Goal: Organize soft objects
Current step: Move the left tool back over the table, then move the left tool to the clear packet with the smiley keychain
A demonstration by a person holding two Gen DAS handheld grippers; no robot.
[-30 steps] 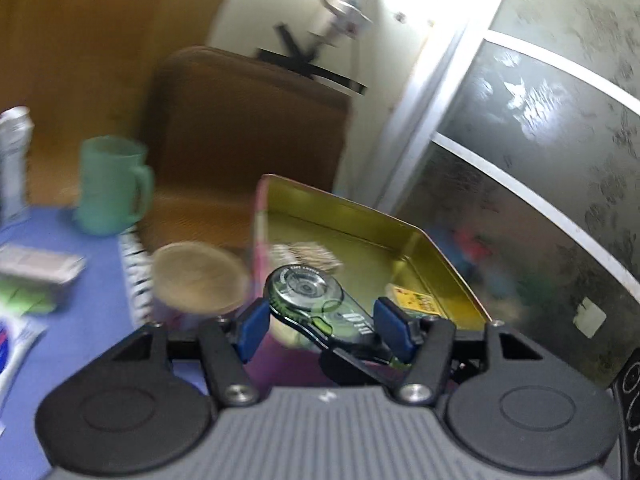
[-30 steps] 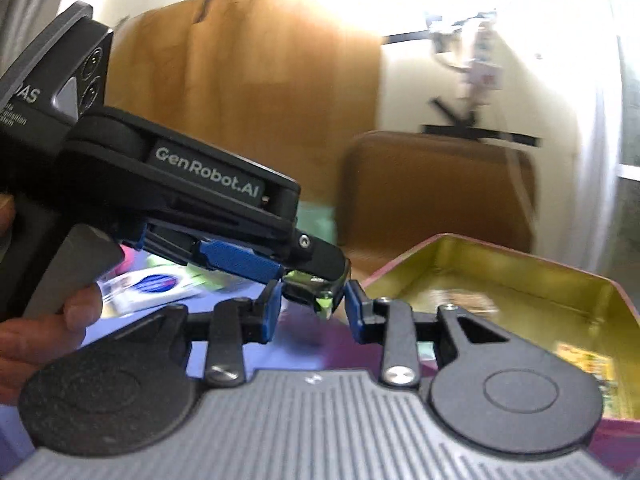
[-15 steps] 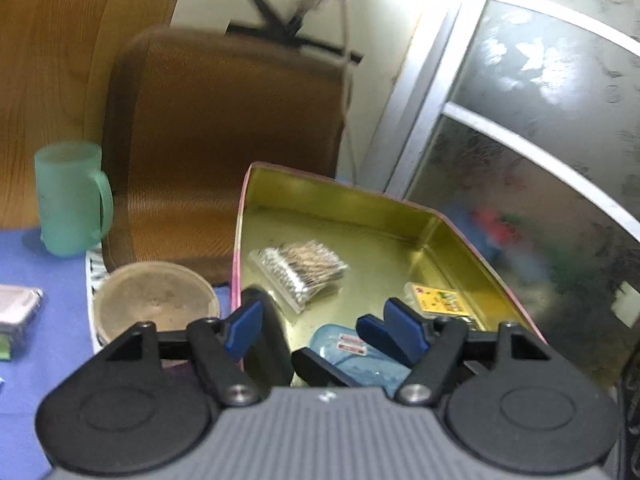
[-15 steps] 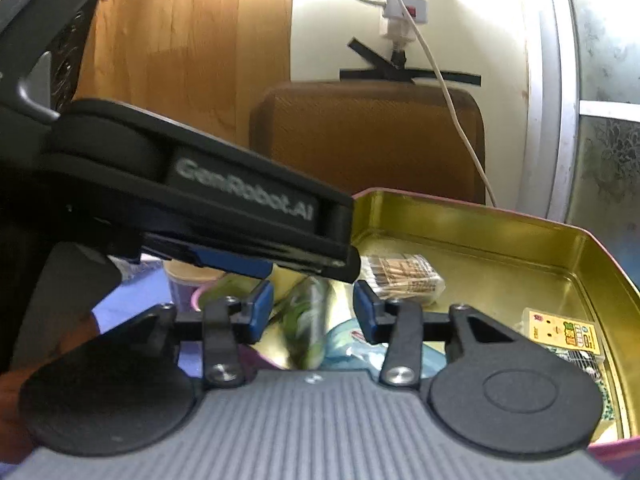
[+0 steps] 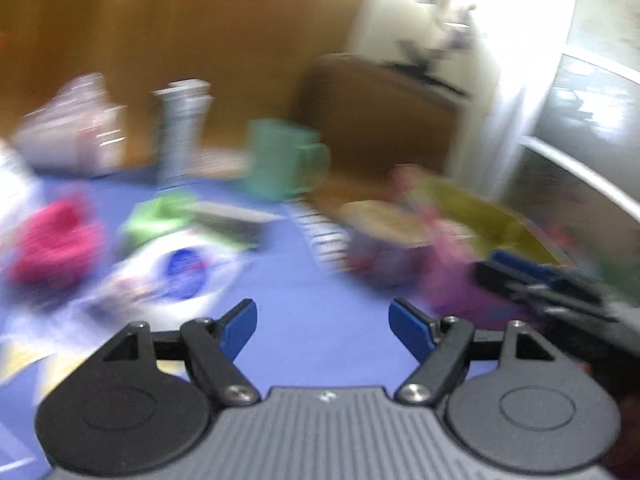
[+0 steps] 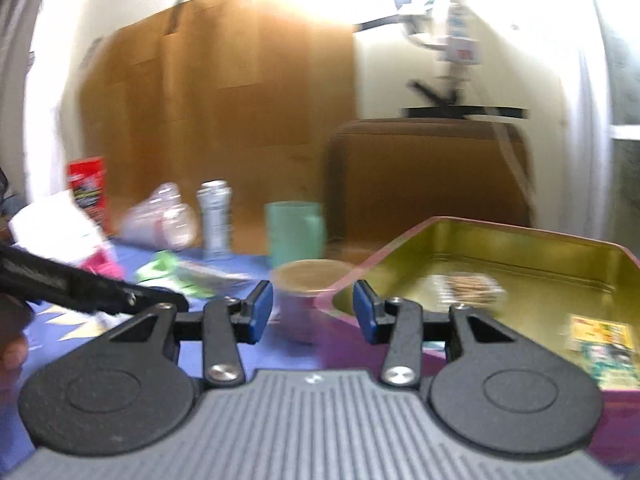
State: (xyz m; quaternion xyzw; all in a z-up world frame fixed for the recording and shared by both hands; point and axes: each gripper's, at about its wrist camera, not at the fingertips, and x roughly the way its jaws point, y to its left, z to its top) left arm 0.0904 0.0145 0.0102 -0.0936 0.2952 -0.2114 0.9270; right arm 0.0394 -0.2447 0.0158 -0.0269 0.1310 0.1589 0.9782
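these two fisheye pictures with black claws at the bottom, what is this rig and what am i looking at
No robot: a person holds a two-finger gripper in each hand, each with a camera looking along its blue-tipped fingers. One picture is from the left gripper, very blurred; the other is from the right gripper. Both are open and hold nothing. On the blue table lie a pink soft bundle, a green packet, a teal mug, a silver can and a gold-lined tin holding small packets.
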